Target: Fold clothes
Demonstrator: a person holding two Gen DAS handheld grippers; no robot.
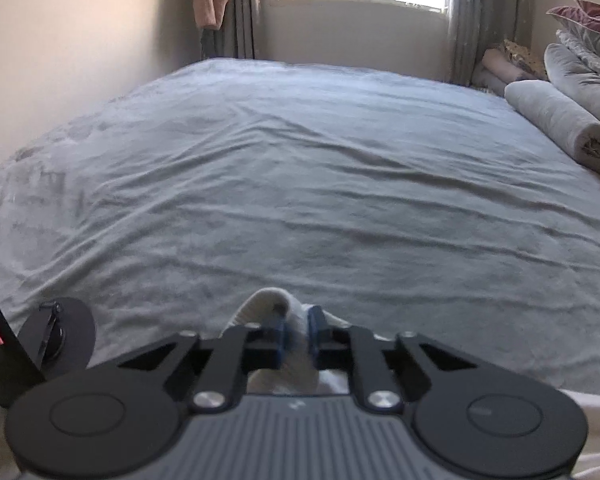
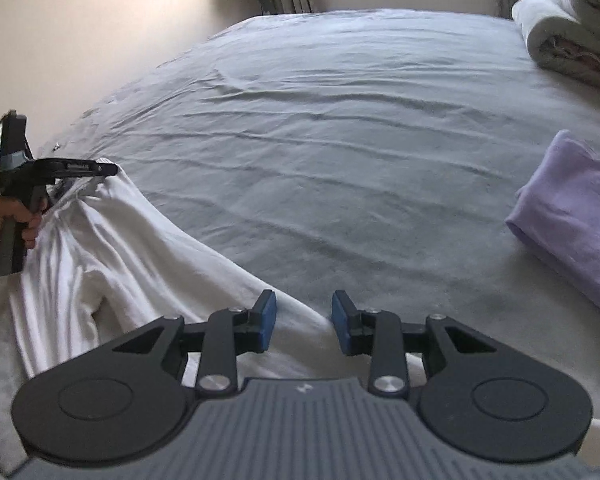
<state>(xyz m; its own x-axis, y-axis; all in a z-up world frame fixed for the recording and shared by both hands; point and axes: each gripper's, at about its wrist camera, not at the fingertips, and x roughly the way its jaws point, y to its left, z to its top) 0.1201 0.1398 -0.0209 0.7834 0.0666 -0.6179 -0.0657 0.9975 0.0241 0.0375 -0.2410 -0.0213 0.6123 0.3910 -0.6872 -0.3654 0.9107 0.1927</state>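
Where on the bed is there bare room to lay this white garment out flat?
The grey bedspread lies bare across its middle, from the wall side to the far edge by the curtains. The right side is crowded: rolled bedding at the far corner, a folded lilac cloth nearer. The white garment covers the near left.

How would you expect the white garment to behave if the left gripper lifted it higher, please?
The white garment would likely hang limp: it already drapes in soft folds below the left gripper. It seems light, since one pinched bunch holds it up. Its free edge near the right gripper would probably drag across the bedspread.
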